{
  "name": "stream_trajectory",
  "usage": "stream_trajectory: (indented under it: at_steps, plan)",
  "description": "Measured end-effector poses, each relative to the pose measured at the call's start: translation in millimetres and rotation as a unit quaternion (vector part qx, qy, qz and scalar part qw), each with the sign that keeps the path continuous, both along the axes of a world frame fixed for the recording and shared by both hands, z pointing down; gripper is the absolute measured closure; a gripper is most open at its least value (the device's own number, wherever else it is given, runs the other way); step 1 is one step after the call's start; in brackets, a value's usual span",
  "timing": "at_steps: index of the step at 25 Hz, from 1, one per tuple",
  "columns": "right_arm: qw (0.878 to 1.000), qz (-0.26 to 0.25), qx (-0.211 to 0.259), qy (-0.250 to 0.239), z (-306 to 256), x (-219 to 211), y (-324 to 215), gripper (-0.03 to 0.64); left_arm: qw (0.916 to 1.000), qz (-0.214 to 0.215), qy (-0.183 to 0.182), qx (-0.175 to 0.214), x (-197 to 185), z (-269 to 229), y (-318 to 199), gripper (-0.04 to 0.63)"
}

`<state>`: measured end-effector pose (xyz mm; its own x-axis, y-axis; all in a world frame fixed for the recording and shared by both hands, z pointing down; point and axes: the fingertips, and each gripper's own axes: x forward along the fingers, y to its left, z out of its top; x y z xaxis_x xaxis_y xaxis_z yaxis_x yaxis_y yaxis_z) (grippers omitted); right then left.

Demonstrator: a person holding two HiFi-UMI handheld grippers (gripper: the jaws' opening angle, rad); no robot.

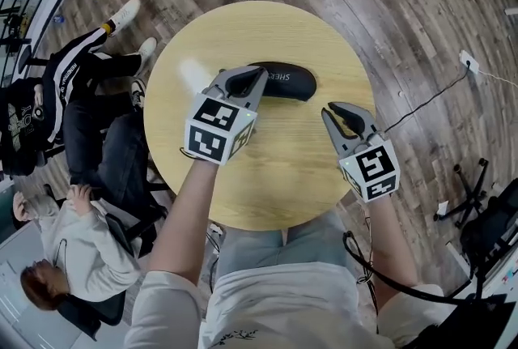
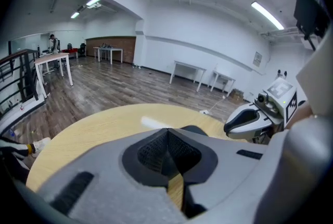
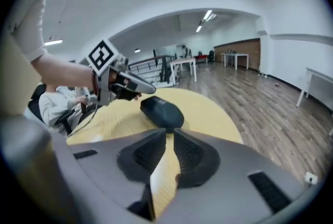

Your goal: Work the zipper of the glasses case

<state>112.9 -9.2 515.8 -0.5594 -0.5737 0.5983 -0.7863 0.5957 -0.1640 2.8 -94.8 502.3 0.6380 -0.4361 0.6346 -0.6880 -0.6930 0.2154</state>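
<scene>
The black glasses case (image 1: 287, 84) lies on the round wooden table (image 1: 267, 185), toward its far side. My left gripper (image 1: 249, 74) hovers over the case's left end, jaws shut with nothing between them; in the left gripper view (image 2: 167, 132) only a sliver of the case (image 2: 195, 129) shows past the tips. My right gripper (image 1: 340, 111) hangs to the right of the case, apart from it, jaws drawn together and empty. In the right gripper view (image 3: 170, 133) the case (image 3: 162, 113) lies just ahead of the tips. The zipper pull is too small to make out.
Two people sit on chairs (image 1: 89, 96) close to the table's left edge. A cable and a power strip (image 1: 468, 61) lie on the wooden floor at the right, near a chair base (image 1: 469, 202). The table's edge runs just behind the case.
</scene>
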Motion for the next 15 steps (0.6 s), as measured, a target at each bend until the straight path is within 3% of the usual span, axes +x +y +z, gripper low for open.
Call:
stream_trajectory:
  at_steps: [3, 5, 9, 15]
  plan:
    - [0.998, 0.016, 0.041, -0.034, -46, 4, 14, 0.577, 0.9954, -0.048, 0.069, 0.047, -10, -54, 19, 0.592]
    - [0.998, 0.006, 0.046, -0.051, -78, -6, 34, 0.600, 0.9896, -0.080, 0.092, 0.076, -24, -92, 53, 0.592]
    - [0.992, -0.011, 0.038, -0.117, -144, -44, 60, 0.612, 0.9816, -0.132, 0.085, 0.109, -56, -152, 124, 0.592]
    - [0.974, -0.017, 0.109, -0.198, -235, -94, 74, 0.614, 0.9642, -0.208, 0.087, 0.139, -88, -195, 190, 0.592]
